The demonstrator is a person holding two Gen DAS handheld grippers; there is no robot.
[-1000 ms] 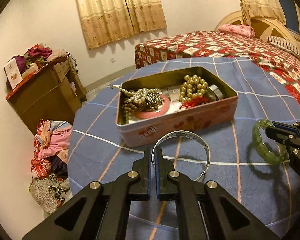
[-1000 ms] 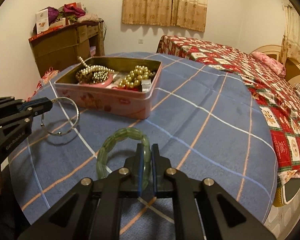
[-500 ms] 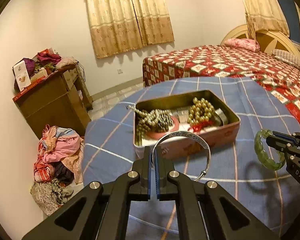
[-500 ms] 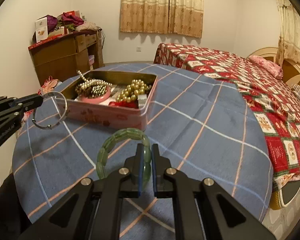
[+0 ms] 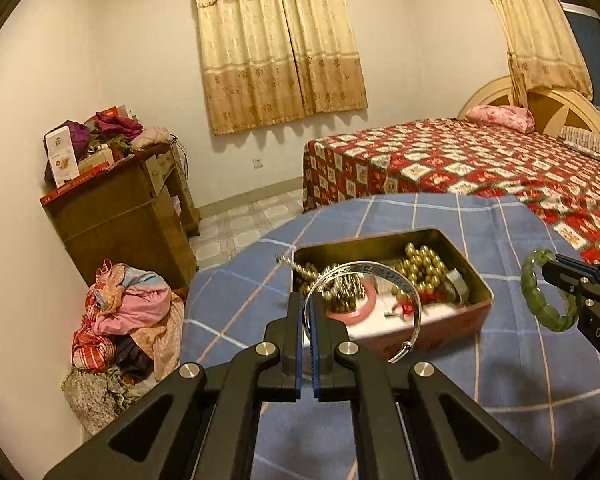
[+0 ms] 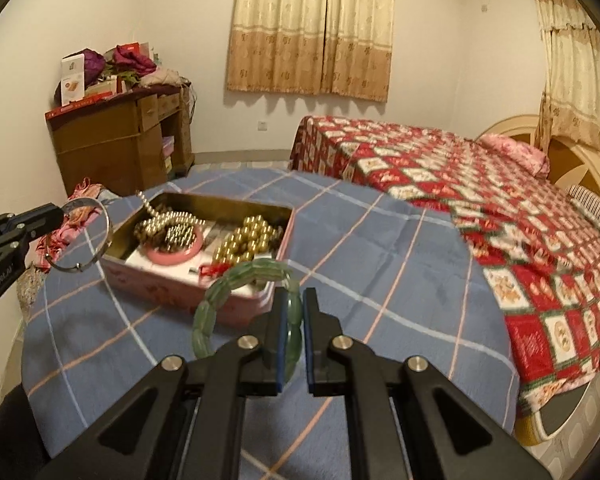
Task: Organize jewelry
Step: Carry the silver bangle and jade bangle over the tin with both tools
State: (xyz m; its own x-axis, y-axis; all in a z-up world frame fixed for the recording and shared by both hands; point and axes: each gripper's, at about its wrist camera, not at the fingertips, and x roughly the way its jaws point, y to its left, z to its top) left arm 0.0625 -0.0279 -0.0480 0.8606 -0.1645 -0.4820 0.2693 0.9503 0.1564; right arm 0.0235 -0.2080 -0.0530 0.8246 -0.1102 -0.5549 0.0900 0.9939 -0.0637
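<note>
From your left wrist camera, your left gripper is clamped on the thin rim of a silver bangle, which stands up in the air in front of the open tin. The ring arcs over the tin's near wall, so you look through it at the jewelry inside: a heap of gold beads on the right, a pink bangle with dark metallic beads lying over it on the left. The tin sits on the tabletop, which is covered with a blue checked cloth. At the right edge your right gripper reaches in, closed on a green bead bracelet that hangs clear of the cloth, beside the tin's right end.

From your right wrist camera, your right gripper pinches the green bead bracelet between its blue pads, and the loop curves up and to the left, overlapping the tin's near corner in the picture. Inside the tin you see the pink bangle, the dark beads piled over it, and the gold beads towards the right wall. At the left edge your left gripper holds the silver bangle upright, just beside the tin's left end and off the tabletop. Behind the tabletop stands a bed with a red patterned cover.
</note>
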